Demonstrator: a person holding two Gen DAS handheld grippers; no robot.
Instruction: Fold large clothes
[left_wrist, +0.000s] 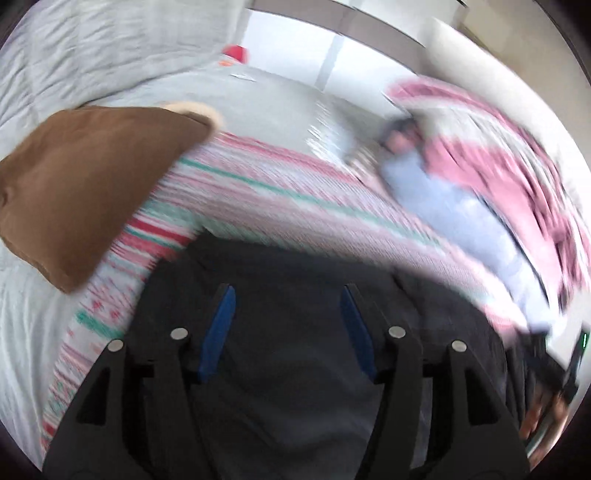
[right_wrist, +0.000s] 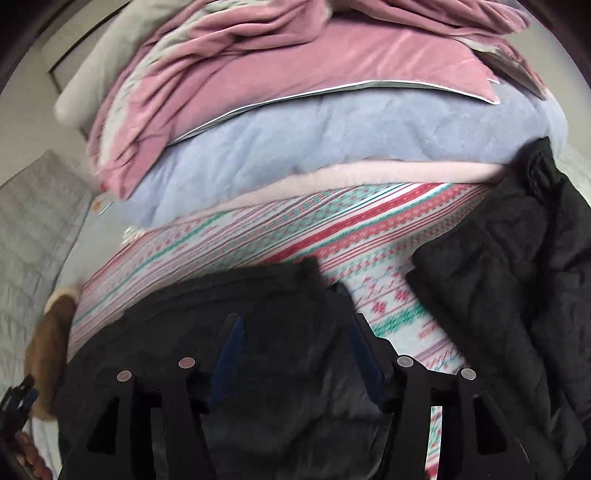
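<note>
A large black padded jacket (left_wrist: 291, 280) lies on a striped red, green and white blanket (left_wrist: 288, 192) on a bed. My left gripper (left_wrist: 288, 291) is open, its blue-padded fingers spread over the black fabric. In the right wrist view the jacket (right_wrist: 229, 295) lies under my right gripper (right_wrist: 295, 321), which is open with fabric between its fingers. Another part of the jacket (right_wrist: 517, 266) lies bunched at the right on the striped blanket (right_wrist: 332, 229). The left view is blurred by motion.
A brown garment with a fleece edge (left_wrist: 85, 184) lies at the left; it also shows in the right wrist view (right_wrist: 51, 339). A pink blanket (right_wrist: 288, 77) and a pale blue blanket (right_wrist: 314, 147) are piled at the far side. A grey quilt (left_wrist: 92, 44) covers the bed.
</note>
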